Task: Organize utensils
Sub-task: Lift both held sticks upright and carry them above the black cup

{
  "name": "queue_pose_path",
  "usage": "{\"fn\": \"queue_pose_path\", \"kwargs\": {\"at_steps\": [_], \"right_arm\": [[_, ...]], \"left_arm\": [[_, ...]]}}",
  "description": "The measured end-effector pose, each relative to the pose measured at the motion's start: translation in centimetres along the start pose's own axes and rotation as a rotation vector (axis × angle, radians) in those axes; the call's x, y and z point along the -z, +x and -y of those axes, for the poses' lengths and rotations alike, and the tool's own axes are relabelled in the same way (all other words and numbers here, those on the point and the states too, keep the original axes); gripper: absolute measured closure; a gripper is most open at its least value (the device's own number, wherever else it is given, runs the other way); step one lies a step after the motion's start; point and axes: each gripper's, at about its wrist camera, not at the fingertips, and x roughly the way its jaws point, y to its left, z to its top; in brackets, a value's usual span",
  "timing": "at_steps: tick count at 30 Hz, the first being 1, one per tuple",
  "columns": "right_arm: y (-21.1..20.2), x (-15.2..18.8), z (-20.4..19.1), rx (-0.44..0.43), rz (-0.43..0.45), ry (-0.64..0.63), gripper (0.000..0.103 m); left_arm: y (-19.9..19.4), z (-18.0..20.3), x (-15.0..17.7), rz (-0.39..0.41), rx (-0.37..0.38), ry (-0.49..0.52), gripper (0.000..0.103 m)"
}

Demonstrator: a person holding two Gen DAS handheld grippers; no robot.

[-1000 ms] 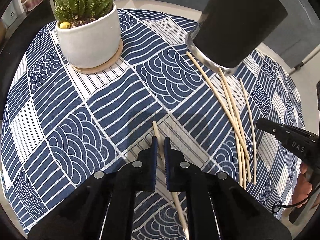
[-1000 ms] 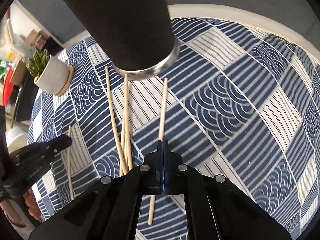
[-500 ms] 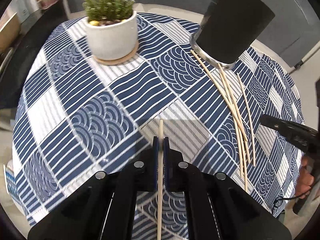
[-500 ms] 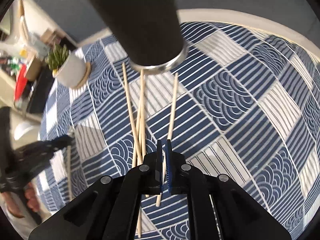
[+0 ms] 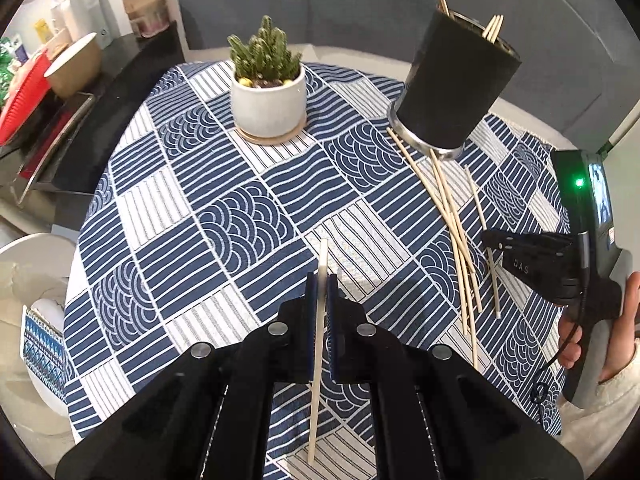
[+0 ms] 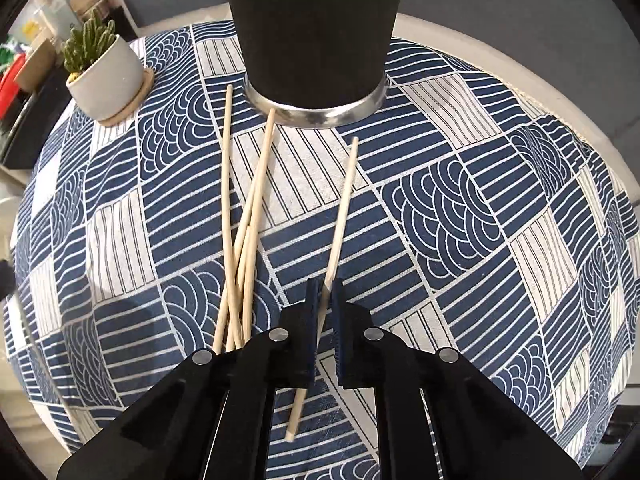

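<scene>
My left gripper (image 5: pixel 322 280) is shut on a pale wooden chopstick (image 5: pixel 318 360), held clear above the cloth and running back between the fingers. A tall black cup (image 5: pixel 452 88) with a metal base stands at the far right and holds several chopsticks (image 5: pixel 494 26). Several loose chopsticks (image 5: pixel 456 232) lie fanned on the cloth in front of it. In the right wrist view the cup (image 6: pixel 316 32) fills the top, the fan (image 6: pixel 244 240) lies to the left, and my right gripper (image 6: pixel 326 292) is shut on a lone chopstick (image 6: pixel 344 200) resting on the cloth. The right gripper (image 5: pixel 486 236) also shows at the right edge of the left wrist view.
A cactus in a white pot (image 5: pixel 268 100) on a cork coaster stands at the back of the round table with its blue patterned cloth (image 5: pixel 224 224). A dark shelf with a red item (image 5: pixel 24 100) and a paper bowl is off to the left. A person's hand (image 5: pixel 624 320) holds the right tool.
My left gripper has risen with its chopstick lifted off the cloth, so more of the table shows. My right gripper has shifted and rolled, and its fingers now straddle the lone chopstick.
</scene>
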Motion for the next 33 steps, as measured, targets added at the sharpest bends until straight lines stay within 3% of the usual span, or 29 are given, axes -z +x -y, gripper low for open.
{"fn": "queue_pose_path", "kwargs": {"at_steps": [6,17,33], "right_arm": [[-2.9,2.1,3.4,-0.169,0.062,0.079,0.098],[-14.1,4.8,4.5,-0.275,0.329,-0.031,0.098],[-24.0,7.1,2.8,-0.271,0.575,-0.165,0.098]], "left_arm": [[-1.9,-0.2,0.5,0.044,0.016,-0.036,0.098],[-7.3,1.1,1.7,0.195,0.039,-0.037,0.098],[-14.4,5.4,-0.4,0.364,0.061,0.068,0.099]]}}
